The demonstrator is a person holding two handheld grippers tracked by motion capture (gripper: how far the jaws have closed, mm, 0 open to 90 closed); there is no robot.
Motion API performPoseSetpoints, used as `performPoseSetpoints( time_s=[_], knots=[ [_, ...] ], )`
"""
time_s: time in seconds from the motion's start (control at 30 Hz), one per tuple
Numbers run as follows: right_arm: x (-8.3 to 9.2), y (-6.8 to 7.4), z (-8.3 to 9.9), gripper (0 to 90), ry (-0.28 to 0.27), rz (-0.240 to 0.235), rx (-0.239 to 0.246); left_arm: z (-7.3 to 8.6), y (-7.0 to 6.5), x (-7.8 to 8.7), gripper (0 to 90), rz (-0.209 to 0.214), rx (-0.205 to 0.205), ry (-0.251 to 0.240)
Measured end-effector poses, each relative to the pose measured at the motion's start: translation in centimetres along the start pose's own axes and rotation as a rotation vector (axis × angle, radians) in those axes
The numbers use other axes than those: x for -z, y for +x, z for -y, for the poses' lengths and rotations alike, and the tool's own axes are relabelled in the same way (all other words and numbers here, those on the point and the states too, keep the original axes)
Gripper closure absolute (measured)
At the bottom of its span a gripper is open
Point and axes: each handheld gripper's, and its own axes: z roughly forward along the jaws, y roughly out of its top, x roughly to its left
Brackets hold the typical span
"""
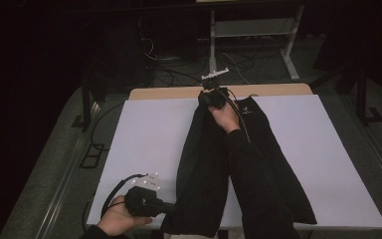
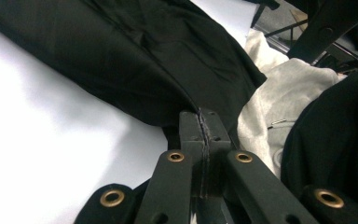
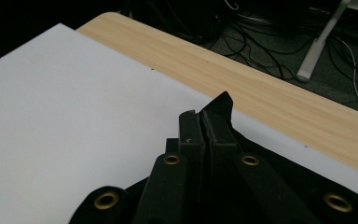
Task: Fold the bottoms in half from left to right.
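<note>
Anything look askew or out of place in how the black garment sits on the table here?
The black garment lies slanted across the white table cover, its near end spilling over the near edge. Both the left gripper and right gripper pinch its edges.

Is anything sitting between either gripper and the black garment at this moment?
Nothing visible does. The left gripper is shut on the black garment at its near edge, cloth pinched between the pads. The right gripper is shut on the garment's far end, a corner of cloth poking past its tips above the white table.

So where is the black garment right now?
In the high view, the black garment lies lengthwise down the middle of the white table, pinched by the left gripper near and the right gripper far.
</note>
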Motion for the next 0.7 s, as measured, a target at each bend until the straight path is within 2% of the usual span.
performPoseSetpoints(
  time_s=[0.27, 0.53, 0.7],
  knots=[
    [1.4, -1.8, -0.2, 86.0, -0.005, 0.012, -0.028, -0.6, -0.3, -0.2, 88.7, 0.037, -0.001, -0.028],
    [2.3, -2.4, -0.2, 86.0, 0.004, 0.017, -0.007, -2.7, -1.3, -0.2, 88.7, 0.102, -0.050, -0.078],
    [2.7, -3.2, 0.0, 86.0, 0.010, 0.016, -0.010, -3.7, -1.7, -0.3, 88.7, 0.113, -0.062, -0.092]
  ],
)
